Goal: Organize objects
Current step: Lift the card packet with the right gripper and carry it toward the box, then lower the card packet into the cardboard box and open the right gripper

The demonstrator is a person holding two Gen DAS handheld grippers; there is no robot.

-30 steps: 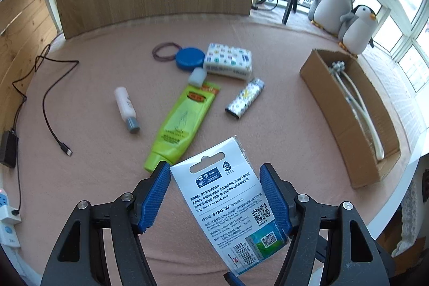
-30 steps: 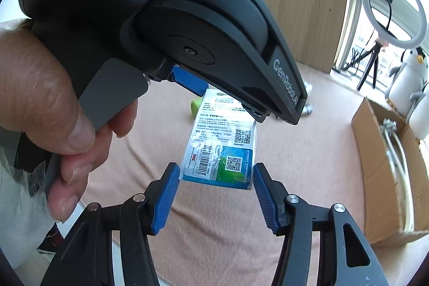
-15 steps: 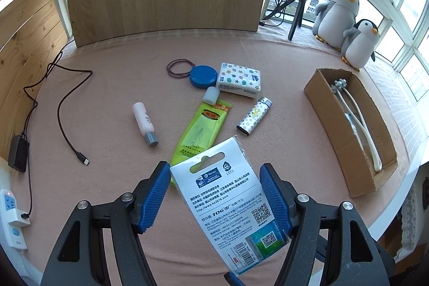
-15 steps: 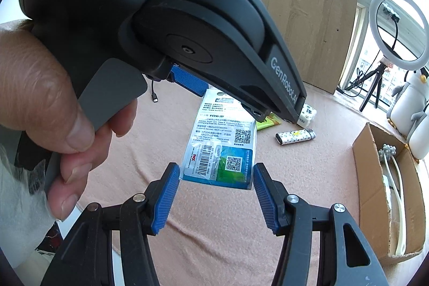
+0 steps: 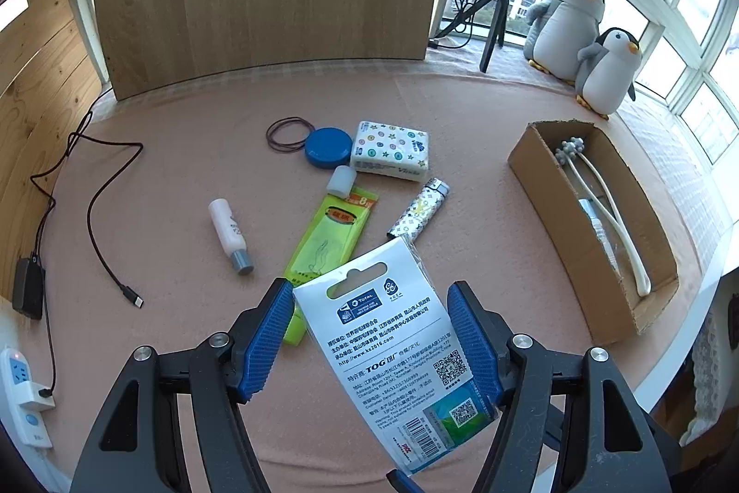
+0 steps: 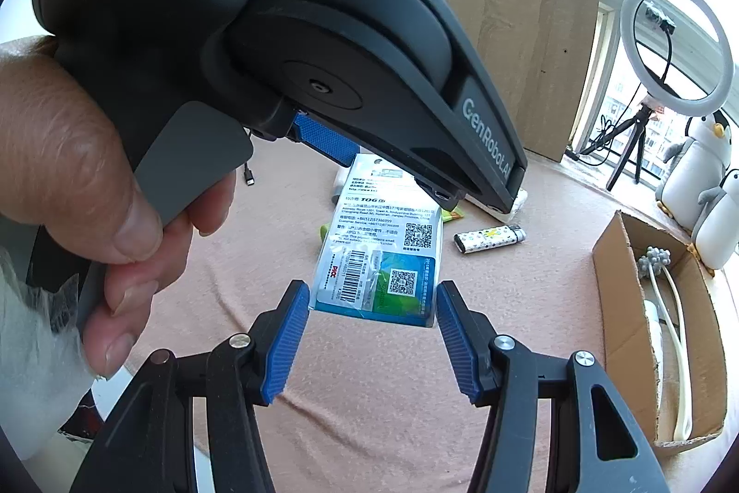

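Observation:
A white carded pack (image 5: 392,349) with printed text and QR codes hangs above the pink table cover, tilted between the blue pads of my left gripper (image 5: 369,289), which is shut on it. In the right wrist view the pack's (image 6: 383,257) lower edge sits between the pads of my right gripper (image 6: 372,289), which closes on both its sides. A hand (image 6: 69,169) grips the left gripper's black handle, which fills the upper part of that view. A cardboard box (image 5: 572,225) lies to the right and holds a white-handled massager (image 5: 600,192).
Spread over the table are a green packet (image 5: 332,234), a patterned lighter (image 5: 418,213), a tissue pack (image 5: 390,151), a blue lid (image 5: 328,146), a white bottle (image 5: 230,229), hair ties (image 5: 286,132) and a black cable (image 5: 106,216). Plush penguins (image 5: 605,72) stand at the back right.
Both grippers have risen and drawn back together with the pack held the same way. More of the table shows, and the lighter has come into the right wrist view.

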